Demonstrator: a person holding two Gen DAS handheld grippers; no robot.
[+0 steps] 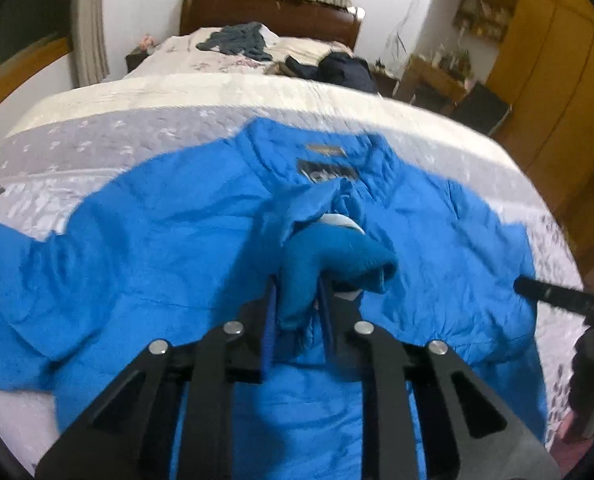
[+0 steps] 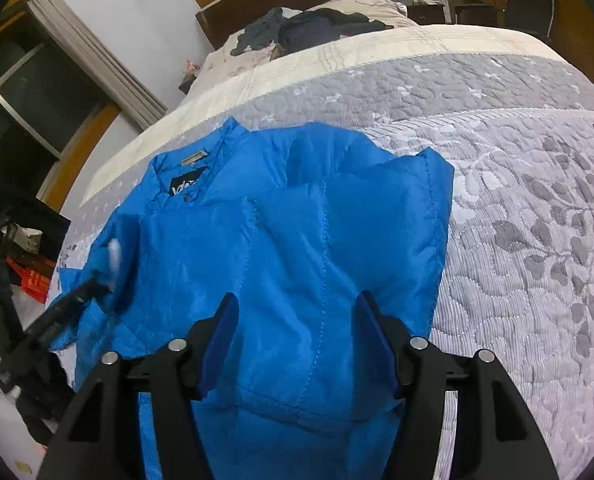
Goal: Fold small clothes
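Starting at our left, the left gripper point(image 1: 297, 280) reaches forward low over the bed point(image 1: 97, 136), its two fingers drawn close together and pinching a bunched blue cuff point(image 1: 337, 256) of the jacket's sleeve, lifted off the fabric below. A pale lining shows at the mouth of that cuff. The view here is blurred, so finer detail of the grip is hard to tell.

Under and around it lies one blue quilted jacket point(image 2: 297, 240), spread on the grey floral quilt point(image 2: 537, 220) with its collar pointing away from us. Inside the collar we count two labels: a small tan one and a black label point(image 1: 327, 174) just below it.

Moving right, the right gripper point(image 2: 297, 332) hovers over the jacket's right half, pointed up along the body. Its two blue-padded fingers point(image 2: 221, 332) stand spread wide, with quilted fabric showing between them; they hold nothing, and we cannot tell whether the pads touch the cloth. The jacket's right sleeve is folded in over the body.

Farther up the bed, near the wooden headboard point(image 1: 269, 12), lie two heaps of dark clothes point(image 2: 309, 28), well apart from the jacket.
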